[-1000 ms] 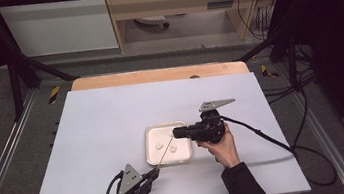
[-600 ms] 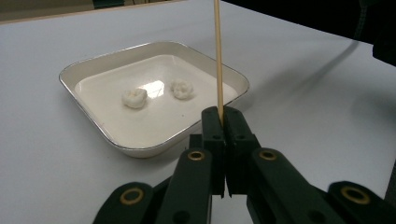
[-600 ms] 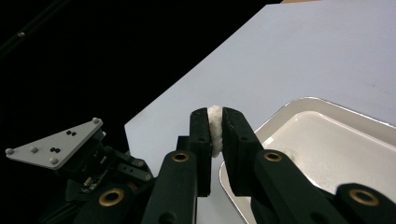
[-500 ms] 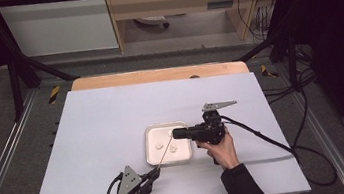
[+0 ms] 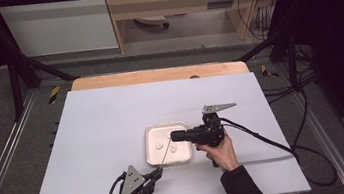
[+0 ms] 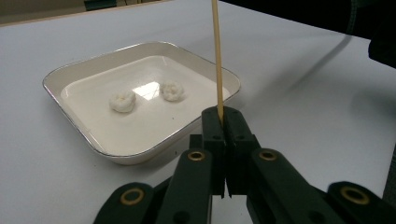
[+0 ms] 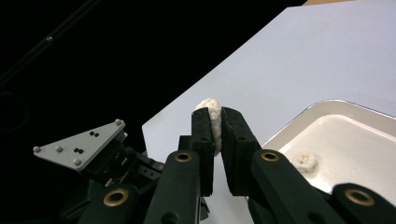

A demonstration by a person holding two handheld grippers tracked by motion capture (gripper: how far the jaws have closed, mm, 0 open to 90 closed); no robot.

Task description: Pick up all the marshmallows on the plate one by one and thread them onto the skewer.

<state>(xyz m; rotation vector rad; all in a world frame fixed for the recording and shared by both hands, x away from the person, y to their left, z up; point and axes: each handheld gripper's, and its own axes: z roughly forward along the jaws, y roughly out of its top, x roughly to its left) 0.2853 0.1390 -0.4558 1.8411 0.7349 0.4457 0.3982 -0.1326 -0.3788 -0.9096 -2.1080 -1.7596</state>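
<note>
Left gripper view: left tongs (image 6: 223, 122) clamp the skewer (image 6: 216, 51); right tongs (image 7: 214, 122) clamp a white piece (image 7: 213, 115).
Line the piece's centre up with the skewer tip, then push straight along it.

White table (image 5: 114, 130), square white tray (image 5: 150, 130) (near centre) resting on it

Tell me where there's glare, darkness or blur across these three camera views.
High view: the white table is evenly lit, the surroundings dark. Left gripper view: a bright glare patch sits on the tray floor between the two white pieces; the skewer is sharp, the far table soft. Right gripper view: the upper left is black, and the white piece in the jaws is brightly lit.
</note>
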